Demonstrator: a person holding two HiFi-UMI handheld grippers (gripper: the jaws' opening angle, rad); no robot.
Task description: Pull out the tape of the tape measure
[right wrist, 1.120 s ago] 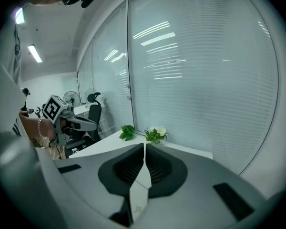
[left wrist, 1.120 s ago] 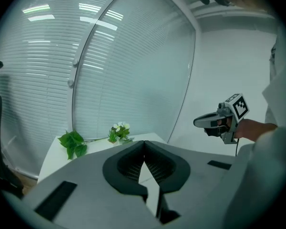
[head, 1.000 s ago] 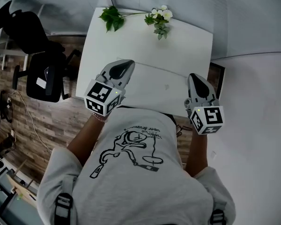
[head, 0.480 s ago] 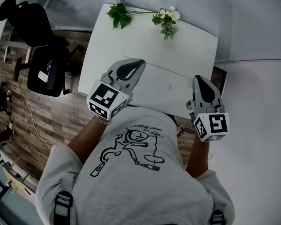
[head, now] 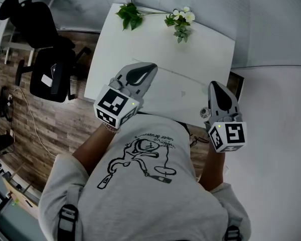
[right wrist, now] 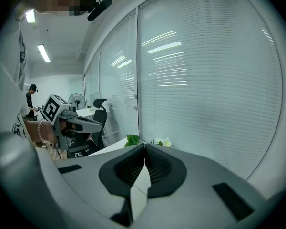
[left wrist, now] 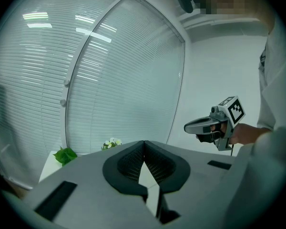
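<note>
No tape measure shows in any view. I hold both grippers in the air over the near edge of a white table (head: 200, 49). My left gripper (head: 149, 67) is shut, its dark ribbed pads (left wrist: 133, 162) meeting at the tip with nothing between them. My right gripper (head: 214, 85) is likewise shut and holds nothing, its pads (right wrist: 157, 166) touching. Each gripper sees the other off to its side: the right gripper (left wrist: 188, 127) in the left gripper view, the left gripper (right wrist: 101, 123) in the right gripper view.
A sprig of green leaves (head: 128, 13) and a small bunch of white flowers (head: 180, 21) lie at the table's far edge. A black office chair (head: 45, 59) stands on the wood floor at the left. Window blinds (right wrist: 205, 80) run behind the table.
Both grippers have risen a little since a second ago and have kept still for the last half second. Their jaws stayed shut throughout.
</note>
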